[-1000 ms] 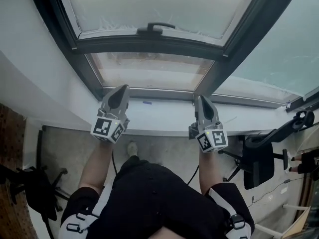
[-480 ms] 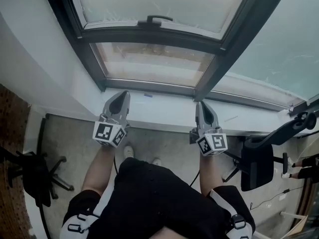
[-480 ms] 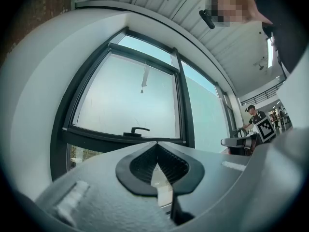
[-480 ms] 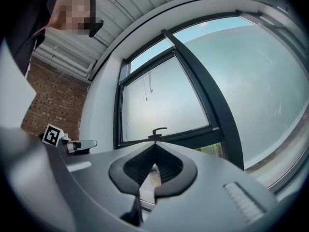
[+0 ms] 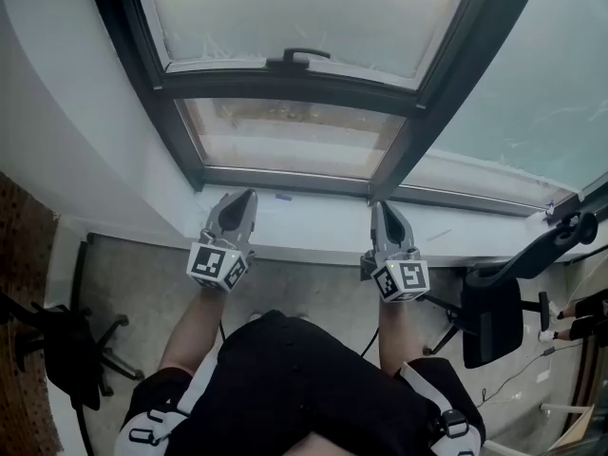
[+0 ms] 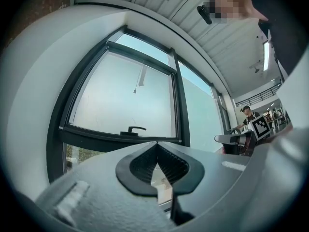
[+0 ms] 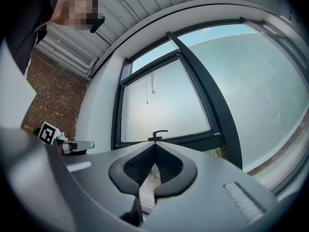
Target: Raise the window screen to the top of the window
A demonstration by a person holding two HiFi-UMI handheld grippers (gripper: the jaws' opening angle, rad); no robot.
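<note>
The person stands before a window, with a gripper in each hand, and both grippers point toward the glass. The left gripper [image 5: 246, 198] is over the white sill [image 5: 313, 224], at the left side of the middle pane, and its jaws are pressed together on nothing; the left gripper view shows the two pads meeting at the tip. The right gripper [image 5: 381, 208] is over the sill at the right side of the same pane, near the foot of the dark post [image 5: 418, 112], and its jaws are also pressed together and hold nothing. The two grippers are well apart from each other, and neither touches the frame. The screen [image 5: 304, 8] is the frosted sheet that covers the upper and greater part of the middle pane. Its dark lower bar [image 5: 237, 84] lies across the pane a little above the bottom of the frame, and a dark handle [image 5: 299, 57] sits on the middle of this bar. Under the bar there is a clear strip [image 5: 290, 131] through which the outside is seen. The handle is well apart from both grippers. At the right of the floor stands a black chair [image 5: 492, 316], and at the left there is another chair [image 5: 66, 350] beside a brick wall [image 5: 19, 245]
</note>
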